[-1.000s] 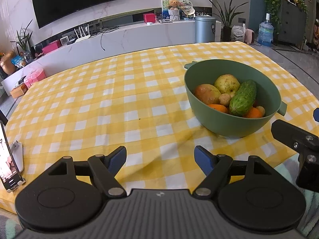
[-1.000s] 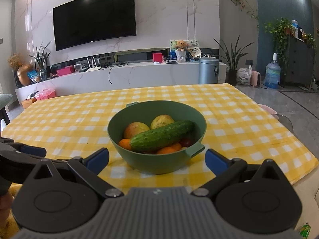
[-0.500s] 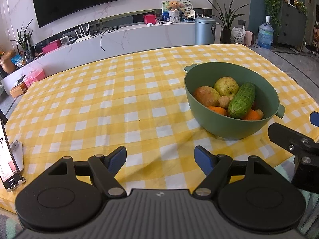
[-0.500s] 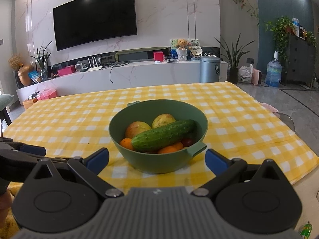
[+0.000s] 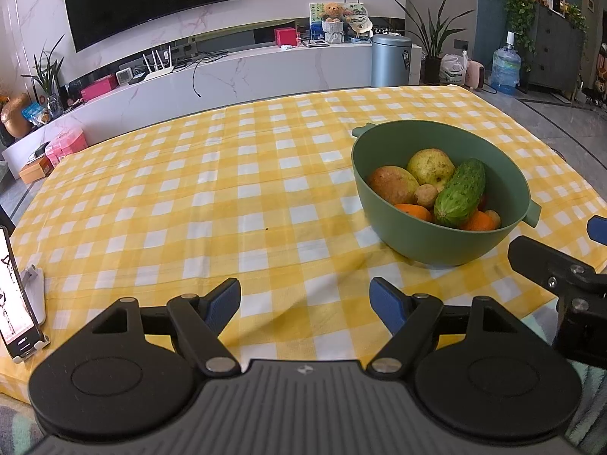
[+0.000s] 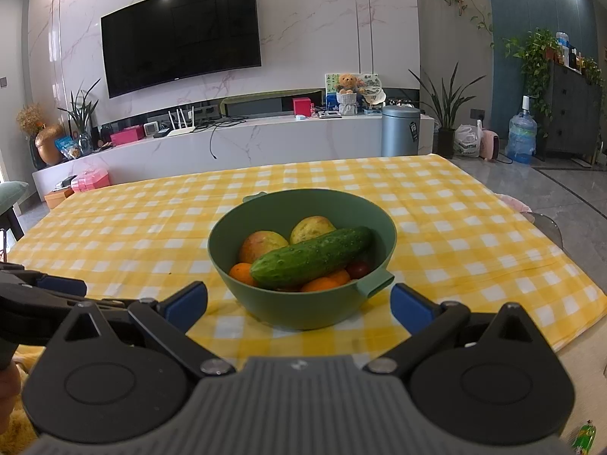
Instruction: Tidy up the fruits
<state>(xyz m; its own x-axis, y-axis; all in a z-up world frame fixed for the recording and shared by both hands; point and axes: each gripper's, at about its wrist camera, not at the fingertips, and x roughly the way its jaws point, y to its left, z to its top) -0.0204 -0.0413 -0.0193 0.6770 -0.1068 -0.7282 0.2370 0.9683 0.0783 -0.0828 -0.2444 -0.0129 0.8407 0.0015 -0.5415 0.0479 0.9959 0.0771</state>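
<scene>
The right claw is sitting spread wide straight before the bowl; the cucumber is lying crosswise; the left claw, also apart, is pointing left of it.

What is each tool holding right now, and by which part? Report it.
Nothing. The left tool and right tool are both open and empty, short of the green plastic bowl.

Partly hidden fruit and cut-off edges

In the green bowl, the cucumber covers much of the oranges and a small dark red fruit whose kind cannot be told. Left of the bowl, a phone on a stand is cut by the picture's edge, its screen unreadable. Right of the bowl, the right tool shows only in part.
</scene>
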